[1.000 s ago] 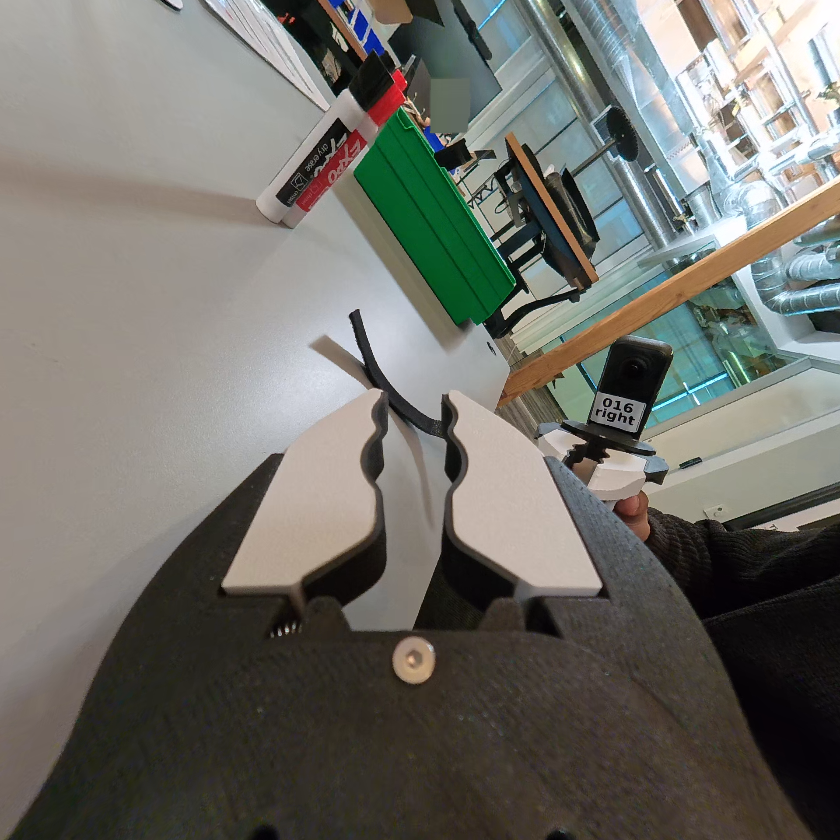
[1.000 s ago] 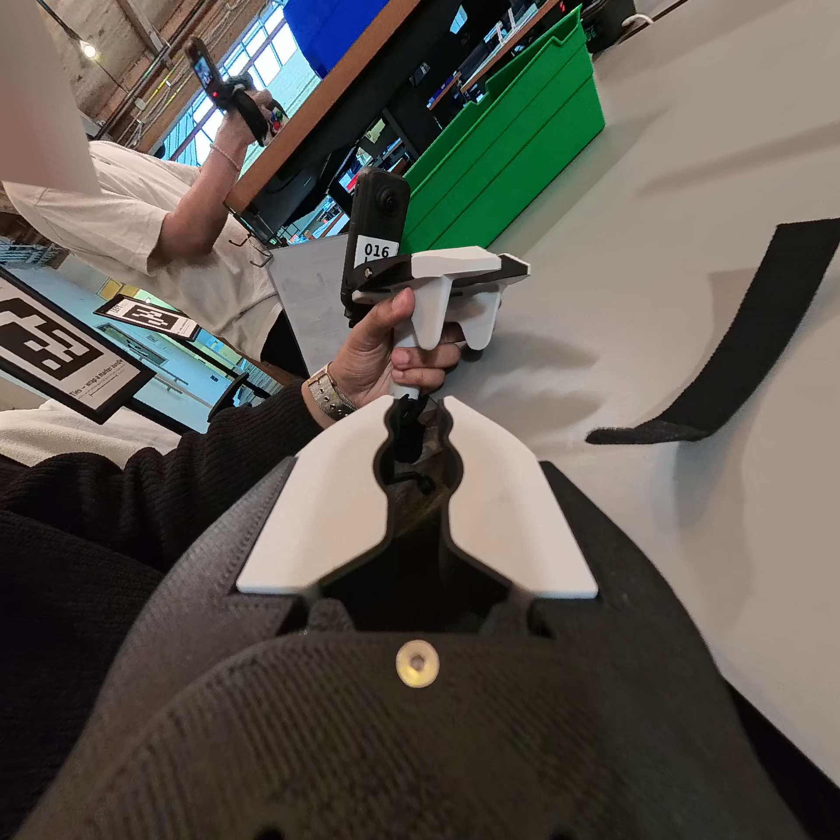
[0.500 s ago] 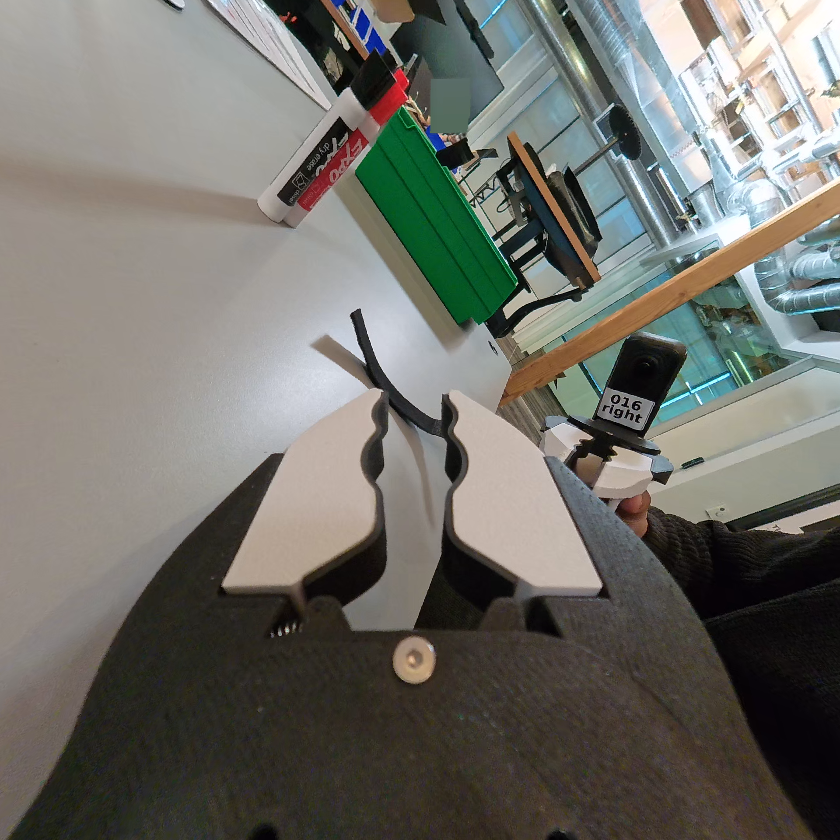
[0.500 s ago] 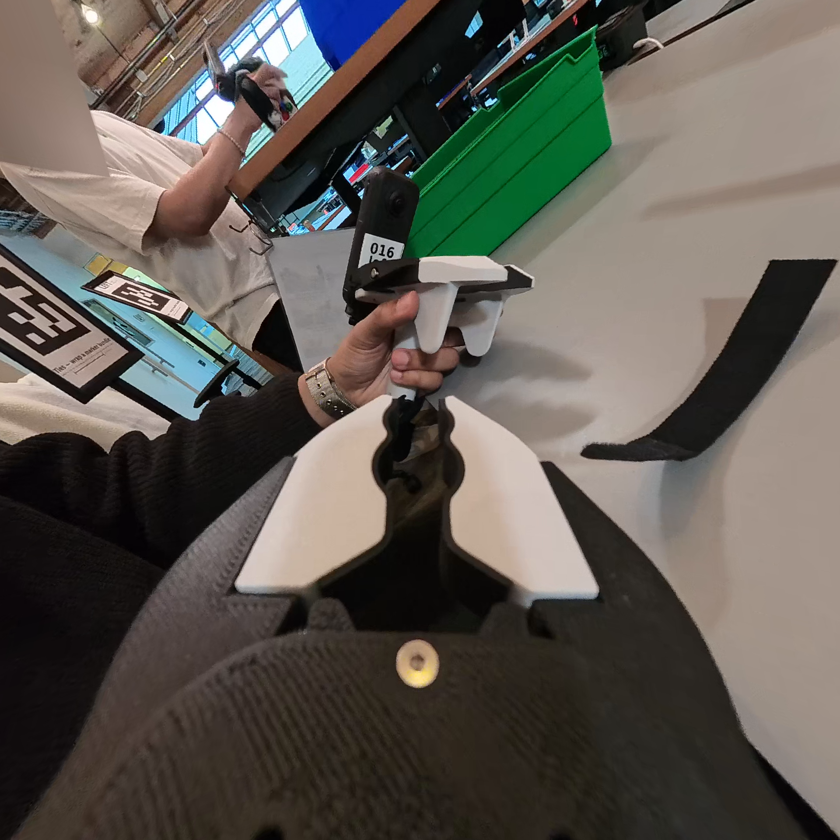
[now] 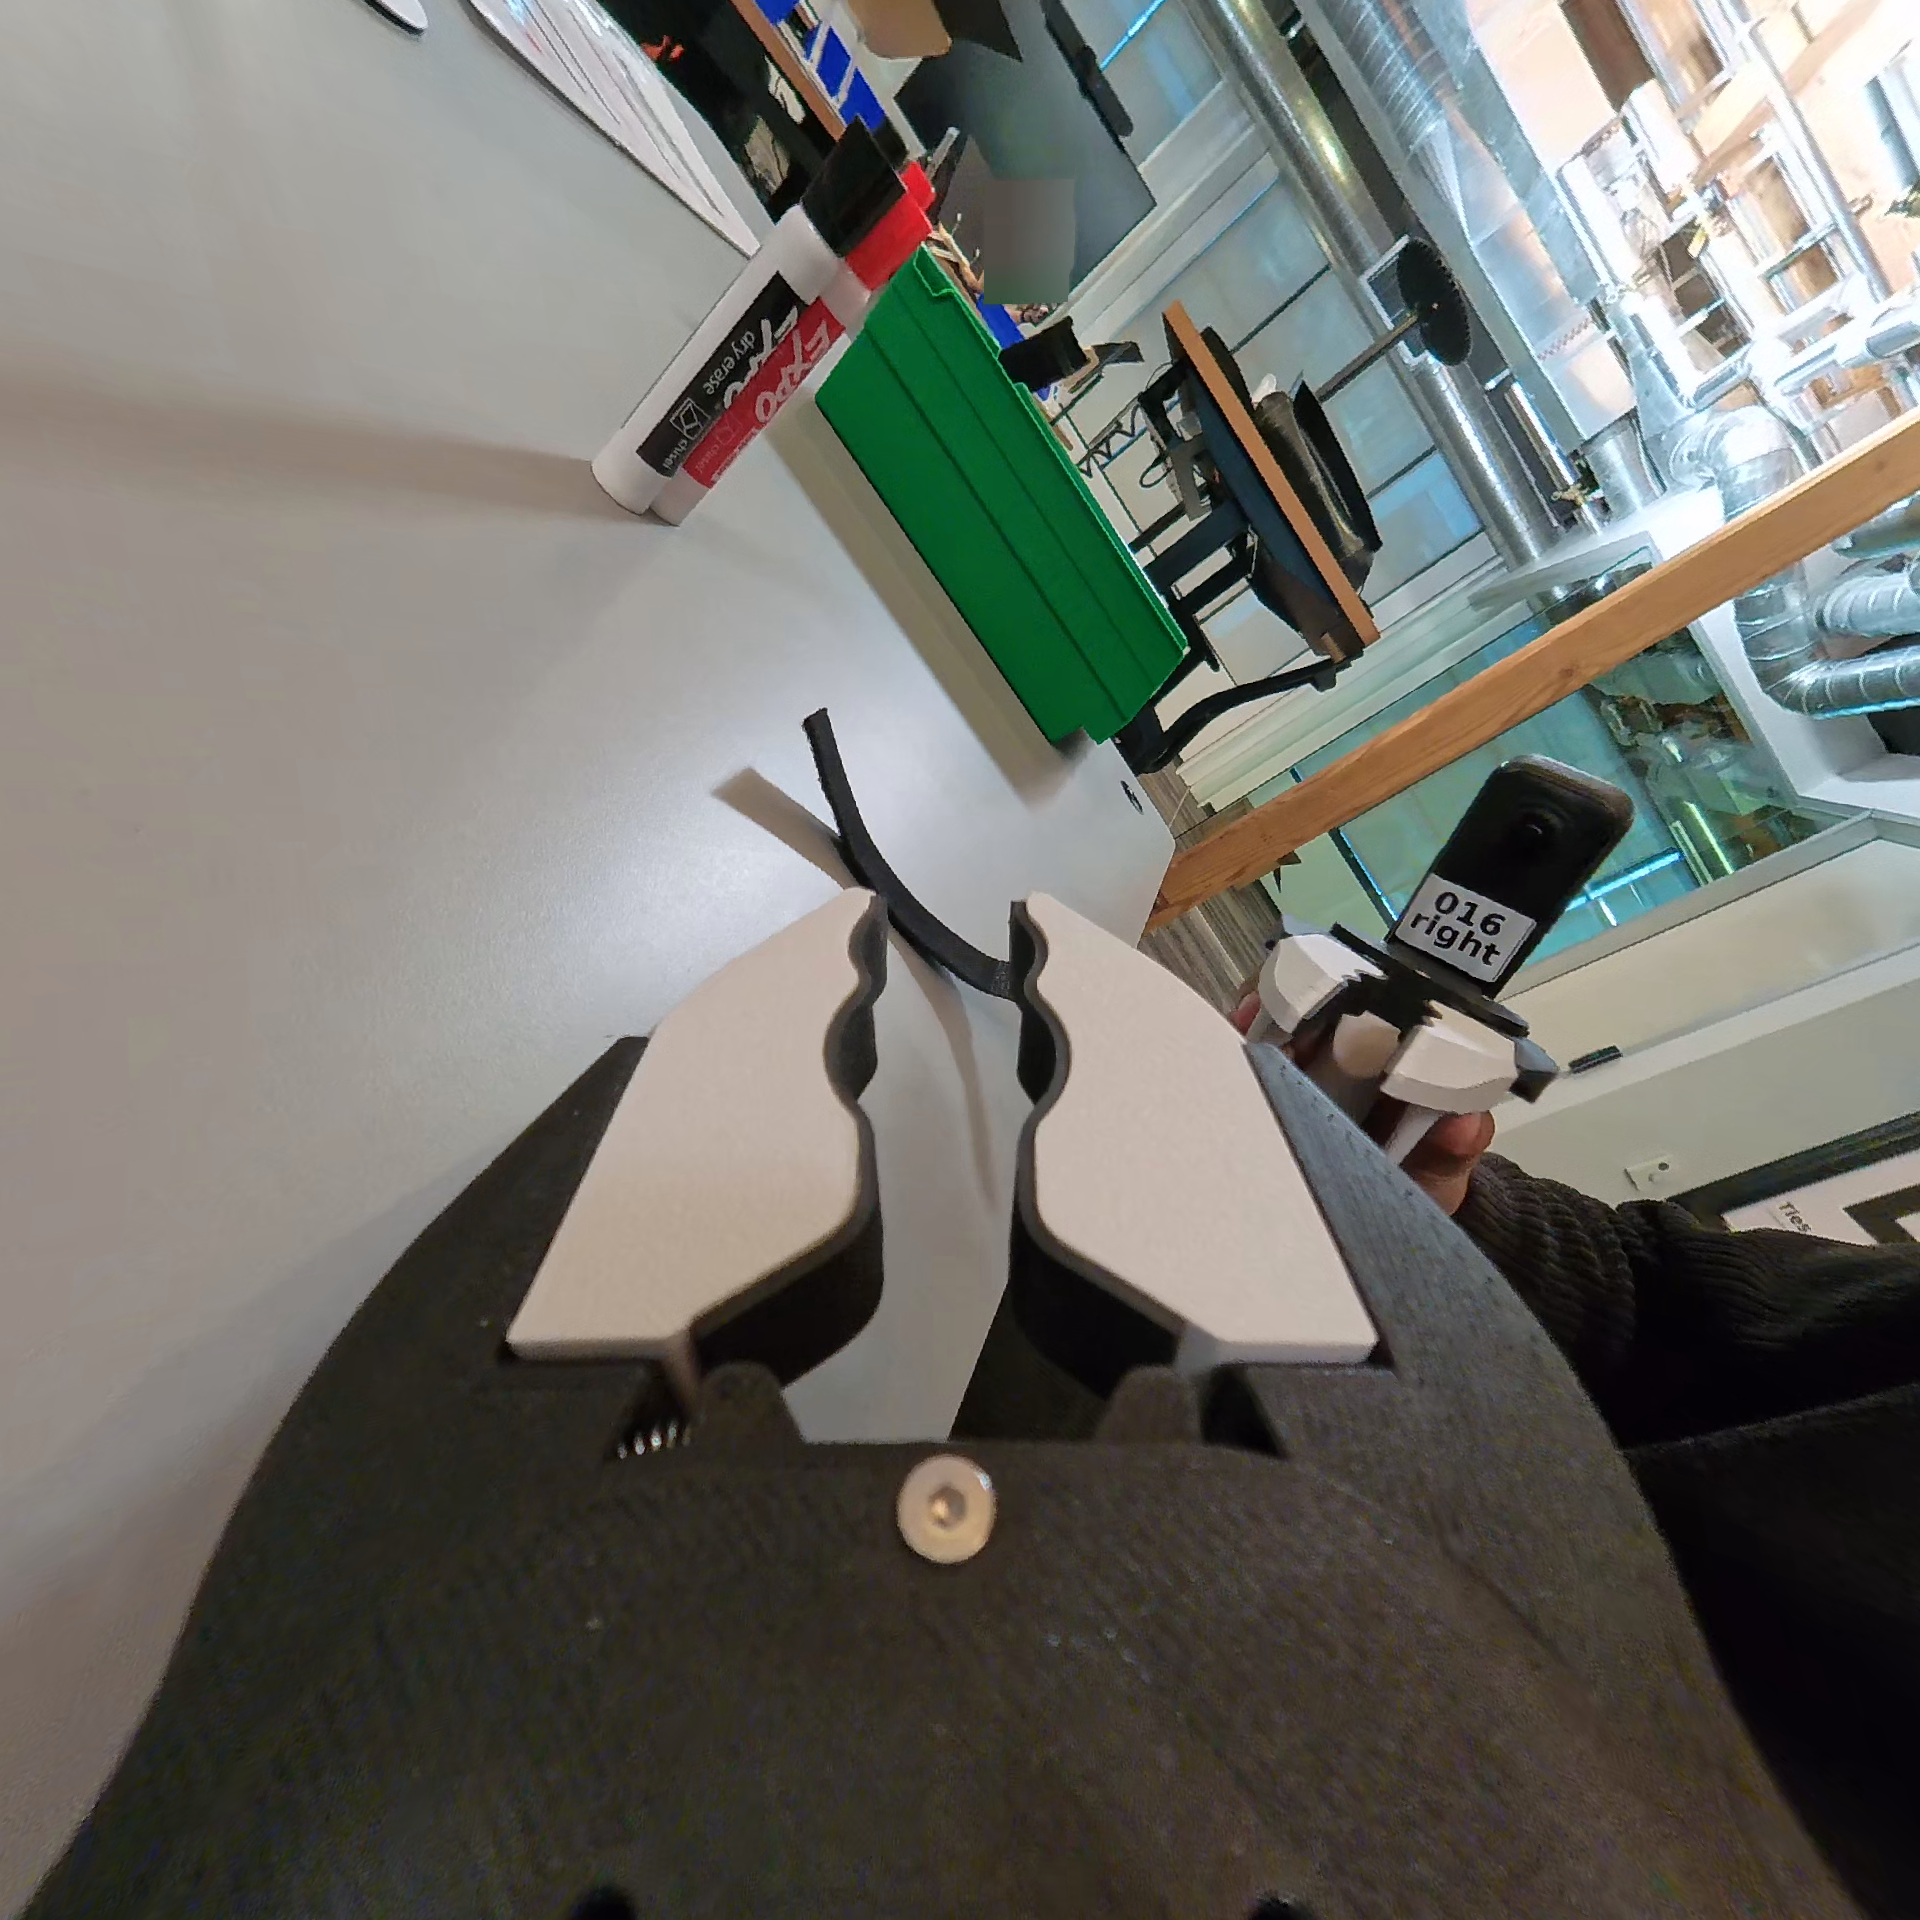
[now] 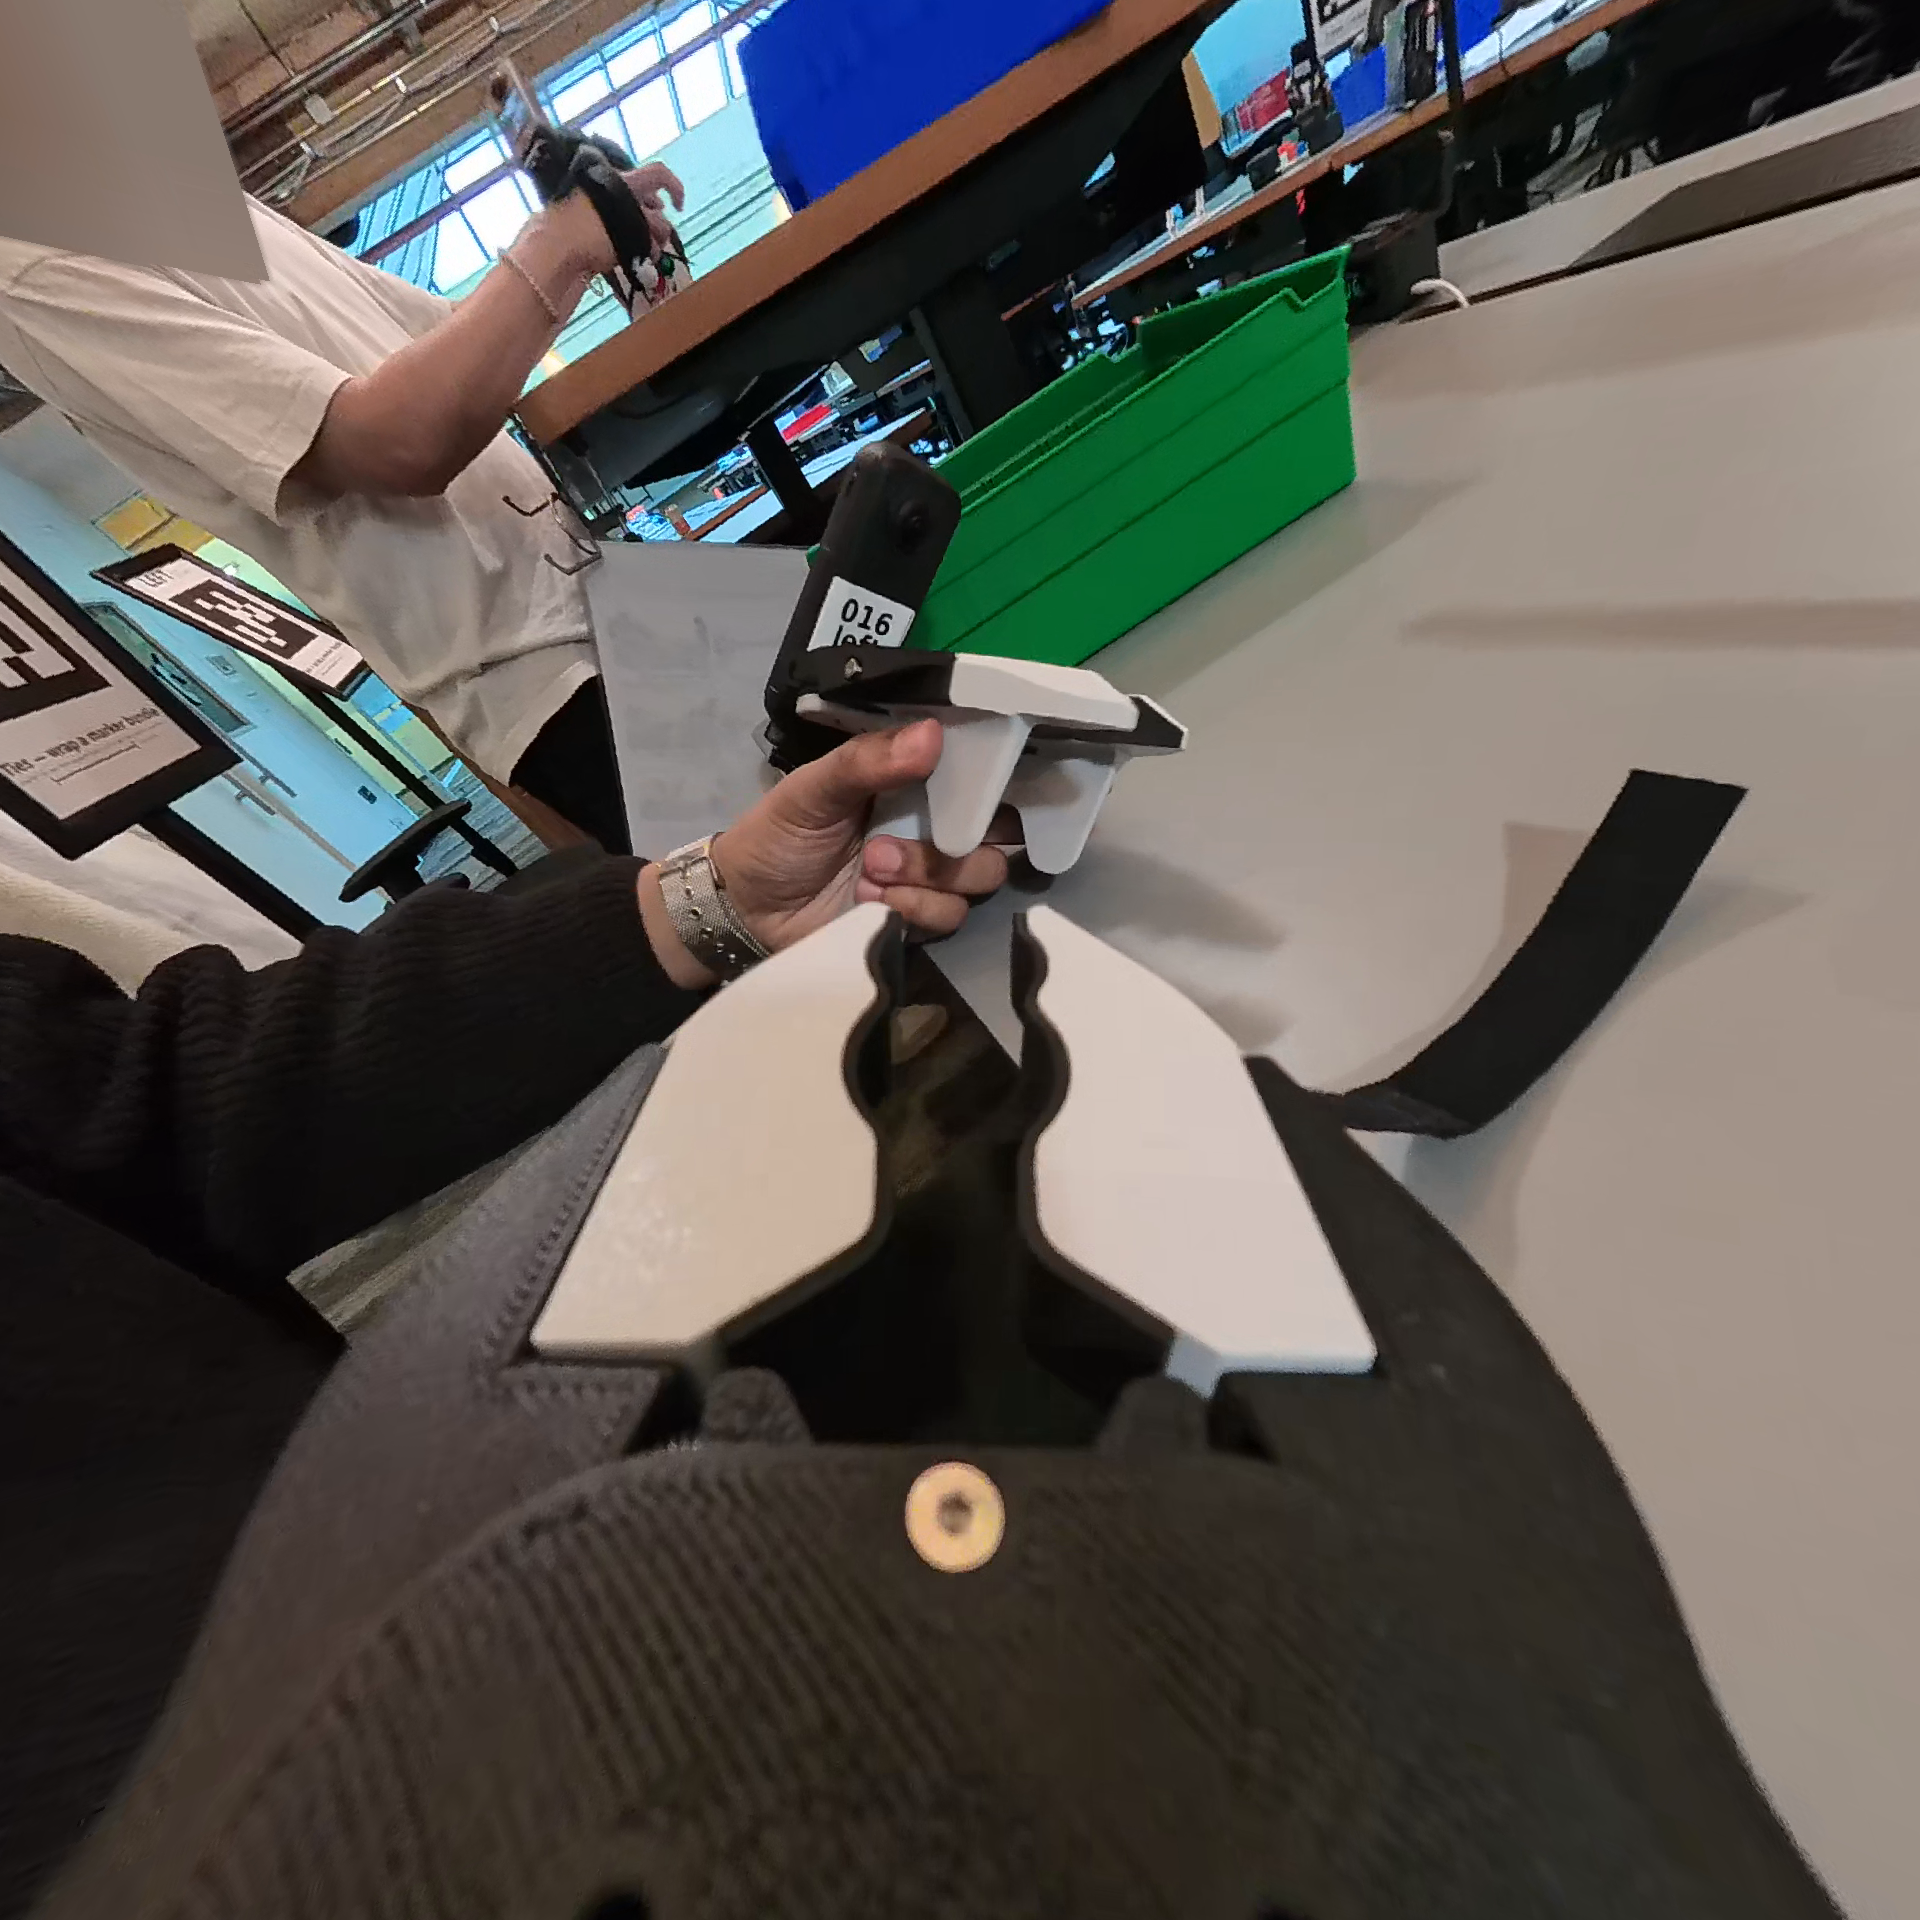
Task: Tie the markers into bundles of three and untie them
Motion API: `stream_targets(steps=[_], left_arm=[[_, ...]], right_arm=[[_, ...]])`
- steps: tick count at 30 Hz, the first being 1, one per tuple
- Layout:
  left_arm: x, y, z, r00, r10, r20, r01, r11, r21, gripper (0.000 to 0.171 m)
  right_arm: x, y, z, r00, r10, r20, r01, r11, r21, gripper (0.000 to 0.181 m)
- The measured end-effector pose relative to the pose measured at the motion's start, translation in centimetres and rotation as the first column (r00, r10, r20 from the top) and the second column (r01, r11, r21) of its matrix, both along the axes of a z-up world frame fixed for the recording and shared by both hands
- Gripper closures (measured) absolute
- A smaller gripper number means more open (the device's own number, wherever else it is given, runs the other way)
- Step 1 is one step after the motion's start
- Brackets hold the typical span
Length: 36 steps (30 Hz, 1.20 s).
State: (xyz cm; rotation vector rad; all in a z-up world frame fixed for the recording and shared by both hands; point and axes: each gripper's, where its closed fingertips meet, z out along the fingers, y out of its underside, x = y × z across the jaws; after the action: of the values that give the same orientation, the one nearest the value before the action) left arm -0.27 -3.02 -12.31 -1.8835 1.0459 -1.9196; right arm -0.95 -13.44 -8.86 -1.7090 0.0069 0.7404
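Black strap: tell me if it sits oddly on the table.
The strap does not lie flat: one end curls up off the table, casting a shadow beneath it. It is loose, apart from the markers, which lie together unbound near the green bin. Neither gripper holds it.

The setting is a large open workshop or lab hall. Evidence: exposed silver ventilation ducts (image 5: 1766, 447) and pipes under a high ceiling, tall industrial windows (image 6: 582, 125), and long wood-edged workbenches (image 6: 883, 218) loaded with equipment. A grey table (image 5: 312, 727) carries a green plastic bin (image 5: 997, 520) along its far edge. Printed marker boards on stands (image 6: 62, 717) are positioned beside the table. A second person in a light shirt (image 6: 260, 416) works at a neighbouring station, holding a device.
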Motion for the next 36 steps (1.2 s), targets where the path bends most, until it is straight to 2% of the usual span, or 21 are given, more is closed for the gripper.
stream_targets(steps=[4, 5, 7, 9, 11, 13, 14, 16, 18, 20, 23, 26, 32, 36], left_arm=[[-0.1, -0.3, 0.8, 0.999, 0.007, 0.050, -0.009, 0.999, 0.032, 0.147], [-0.4, -0.4, 2.1, 0.993, 0.014, 0.114, -0.013, 1.000, -0.004, 0.148], [-1.9, -0.2, 5.6, 0.965, 0.075, 0.251, -0.034, 0.986, -0.163, 0.150], [-4.2, 0.4, 7.4, 0.940, 0.144, 0.308, -0.083, 0.976, -0.203, 0.150], [-6.8, 0.6, 5.9, 0.954, 0.182, 0.237, -0.179, 0.983, -0.036, 0.149], [-10.0, 1.1, 3.2, 0.954, 0.266, 0.140, -0.289, 0.937, 0.195, 0.149], [-11.8, 1.2, 2.6, 0.942, 0.314, 0.121, -0.335, 0.907, 0.255, 0.148], [-15.2, 1.0, 2.7, 0.908, 0.397, 0.138, -0.420, 0.864, 0.278, 0.149], [-17.4, 0.5, 3.0, 0.885, 0.442, 0.147, -0.466, 0.835, 0.292, 0.147], [-18.6, -0.6, 1.4, 0.895, 0.439, 0.081, -0.437, 0.827, 0.354, 0.145], [-19.3, -2.8, -1.4, 0.903, 0.430, -0.010, -0.387, 0.823, 0.415, 0.143], [-19.2, -5.5, -1.7, 0.919, 0.392, -0.031, -0.345, 0.842, 0.414, 0.141], [-17.9, -10.0, -2.2, 0.934, 0.352, -0.061, -0.273, 0.814, 0.513, 0.141], [-16.0, -12.7, -2.8, 0.943, 0.318, -0.093, -0.224, 0.819, 0.528, 0.139]], right_arm=[[-0.8, -0.1, 0.3, 0.999, 0.018, 0.047, -0.019, 1.000, 0.021, 0.159], [-0.9, 0.0, 0.6, 0.998, 0.016, 0.059, -0.018, 0.999, 0.031, 0.159], [-1.3, 0.1, 1.6, 0.998, 0.019, 0.055, -0.023, 0.997, 0.071, 0.158], [-2.4, 0.6, 2.6, 0.998, 0.049, 0.049, -0.054, 0.992, 0.114, 0.156], [-4.0, 1.4, 2.9, 0.994, 0.088, 0.070, -0.096, 0.987, 0.131, 0.153], [-5.8, 2.3, 3.2, 0.985, 0.127, 0.118, -0.145, 0.977, 0.154, 0.151], [-6.7, 2.6, 3.1, 0.976, 0.142, 0.163, -0.169, 0.972, 0.164, 0.150], [-7.6, 2.5, 4.4, 0.970, 0.107, 0.218, -0.161, 0.955, 0.248, 0.165], [-8.3, 1.5, 7.0, 0.979, 0.060, 0.194, -0.130, 0.919, 0.372, 0.170], [-9.0, 0.8, 7.0, 0.975, 0.044, 0.216, -0.128, 0.911, 0.393, 0.169], [-9.8, 0.6, 5.0, 0.972, 0.055, 0.228, -0.125, 0.944, 0.304, 0.160], [-9.8, -0.7, 3.9, 0.983, 0.075, 0.167, -0.112, 0.967, 0.227, 0.149], [-7.9, -4.7, 2.2, 0.991, 0.039, 0.126, -0.054, 0.991, 0.125, 0.142], [-5.1, -7.5, -2.0, 0.992, 0.001, 0.128, 0.011, 0.996, -0.092, 0.144]])
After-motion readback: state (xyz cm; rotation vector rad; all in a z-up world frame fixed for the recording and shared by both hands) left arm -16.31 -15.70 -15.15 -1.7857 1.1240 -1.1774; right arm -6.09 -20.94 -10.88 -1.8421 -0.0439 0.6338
